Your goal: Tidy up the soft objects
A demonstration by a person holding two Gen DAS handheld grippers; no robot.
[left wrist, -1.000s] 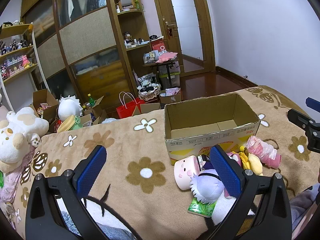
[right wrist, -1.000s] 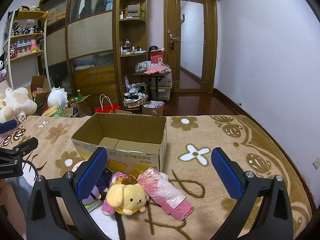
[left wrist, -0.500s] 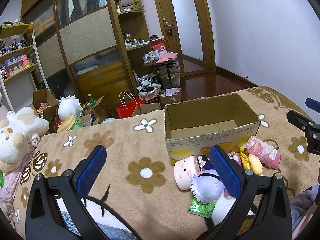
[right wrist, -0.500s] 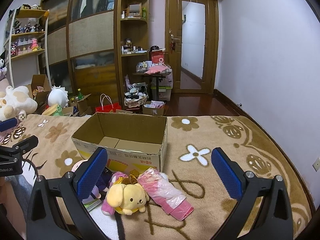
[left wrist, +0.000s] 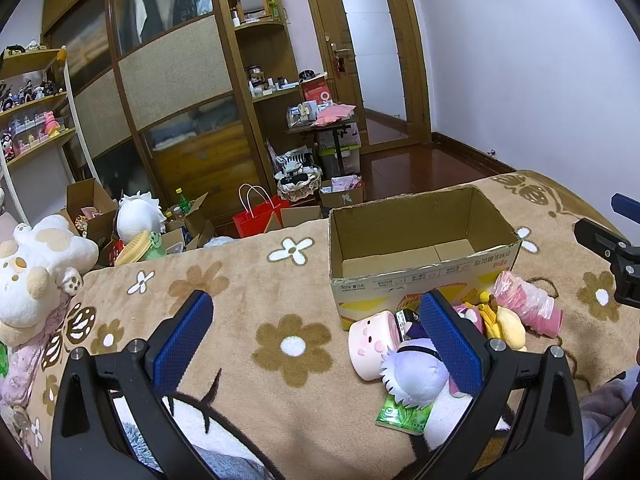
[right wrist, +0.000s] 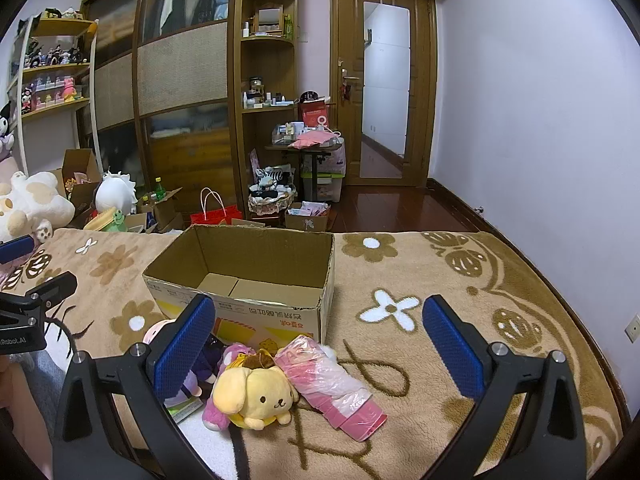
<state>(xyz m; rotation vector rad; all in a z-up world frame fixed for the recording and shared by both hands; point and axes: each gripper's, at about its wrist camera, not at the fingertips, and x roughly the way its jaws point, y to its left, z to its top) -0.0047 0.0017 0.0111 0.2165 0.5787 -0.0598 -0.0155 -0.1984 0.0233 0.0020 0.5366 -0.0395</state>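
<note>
An open, empty cardboard box (left wrist: 420,240) (right wrist: 244,276) stands on the flower-pattern blanket. A heap of soft toys lies against its near side: a yellow dog plush (right wrist: 252,398) (left wrist: 504,322), a pink item in a plastic bag (right wrist: 328,384) (left wrist: 528,306), a pink round plush (left wrist: 370,344), a white-haired plush (left wrist: 414,376) and a green packet (left wrist: 404,416). My left gripper (left wrist: 316,338) is open and empty, above the blanket left of the heap. My right gripper (right wrist: 318,338) is open and empty, above the heap and the box's near corner.
The brown blanket (left wrist: 240,308) covers a bed. A large white plush (left wrist: 36,264) sits at its left edge. Beyond the bed are boxes, a red bag (left wrist: 258,220), wooden wardrobes, shelves and a door (right wrist: 384,92).
</note>
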